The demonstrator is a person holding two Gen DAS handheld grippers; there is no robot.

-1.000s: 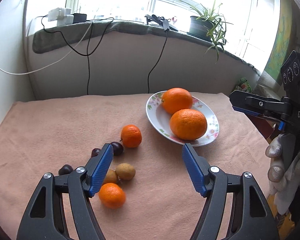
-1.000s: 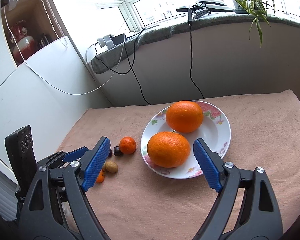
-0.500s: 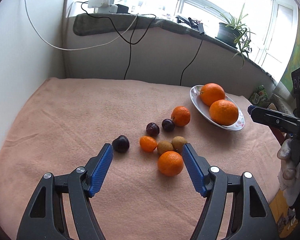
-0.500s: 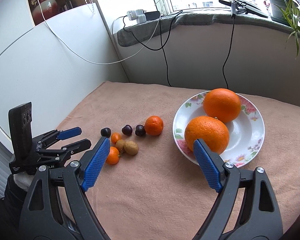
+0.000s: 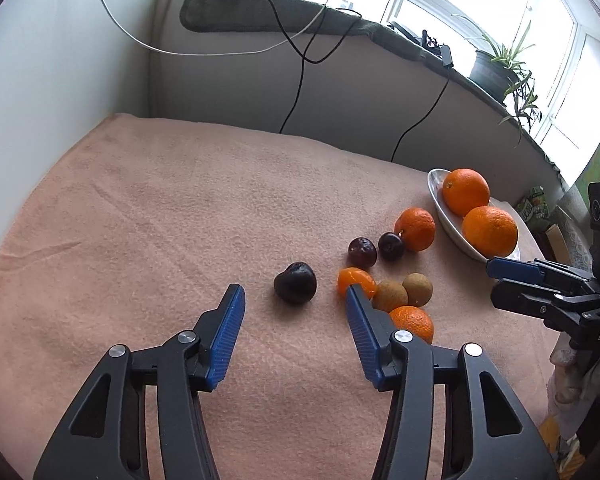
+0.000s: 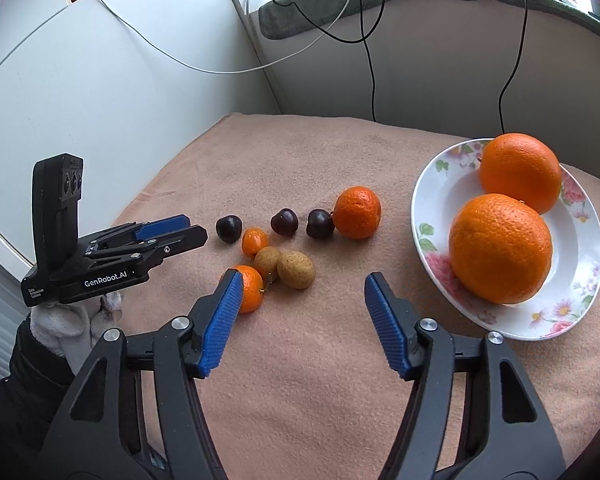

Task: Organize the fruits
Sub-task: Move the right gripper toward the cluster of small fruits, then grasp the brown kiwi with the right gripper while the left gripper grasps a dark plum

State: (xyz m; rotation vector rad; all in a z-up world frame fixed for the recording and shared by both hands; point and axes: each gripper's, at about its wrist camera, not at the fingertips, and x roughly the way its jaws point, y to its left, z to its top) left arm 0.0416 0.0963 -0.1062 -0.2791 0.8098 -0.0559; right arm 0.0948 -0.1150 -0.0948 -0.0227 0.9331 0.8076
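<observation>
We have little fruits lying on the peach cloth over the bench (image 5: pixel 160 200), and two big oranges (image 6: pixel 500 248) already sit in the flowered plate (image 6: pixel 432 200) off to the right. Our left hand-held gripper (image 5: pixel 294 300) has just been closing a bit, but its jaws are apart with nothing pinched; the dark plum (image 5: pixel 295 282) lies just past the tips, between them. Our right hand-held gripper (image 6: pixel 302 286) has been closing too and is also apart and empty, with a small orange (image 6: pixel 252 288) right by its left tip and two brown round fruits (image 6: pixel 286 266) just ahead. We think the plum is light and soft, with smooth skin that could slip, so we should hold it around its fat middle and squeeze gently so it does not squash. The small orange looks firmer and bumpy, so it should grip well across its middle. All these fruits are round and may roll on the cloth if we bump them. They touch each other, so we should come down carefully.
</observation>
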